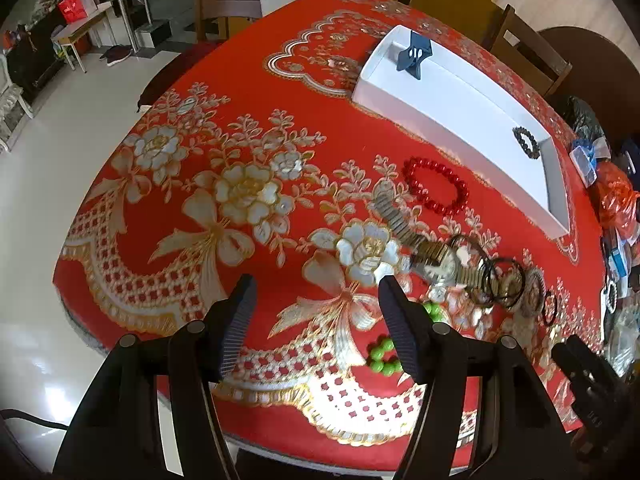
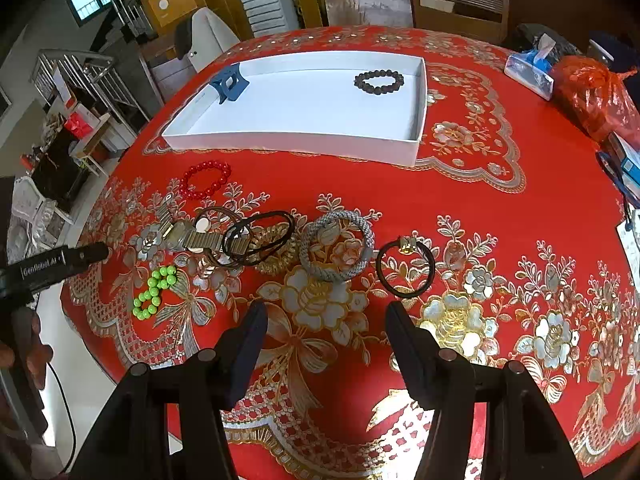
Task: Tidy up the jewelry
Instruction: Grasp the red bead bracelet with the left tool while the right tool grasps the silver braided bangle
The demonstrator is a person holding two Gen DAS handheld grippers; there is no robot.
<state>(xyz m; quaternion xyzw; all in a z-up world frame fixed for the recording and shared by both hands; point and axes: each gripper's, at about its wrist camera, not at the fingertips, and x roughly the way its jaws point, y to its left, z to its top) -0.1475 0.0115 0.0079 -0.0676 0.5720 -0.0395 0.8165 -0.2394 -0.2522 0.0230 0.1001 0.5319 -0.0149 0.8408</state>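
A white tray (image 2: 296,136) on the red tablecloth holds a blue hair claw (image 2: 229,82) and a black bead bracelet (image 2: 379,81). In front of it lie a red bead bracelet (image 2: 206,179), a gold watch (image 2: 188,236), dark hair ties (image 2: 260,236), a grey braided band (image 2: 338,250), a brown hair tie (image 2: 405,268) and a green bead bracelet (image 2: 154,292). My right gripper (image 2: 326,316) is open and empty, just short of the grey band. My left gripper (image 1: 316,292) is open and empty, left of the watch (image 1: 436,264) and green beads (image 1: 384,354).
An orange plastic bag (image 2: 596,96), a clear blue packet (image 2: 528,68) and small boxes (image 2: 626,164) sit at the table's right edge. Wooden chairs (image 2: 456,8) stand behind the table. The table edge drops to white floor (image 1: 60,216) on the left.
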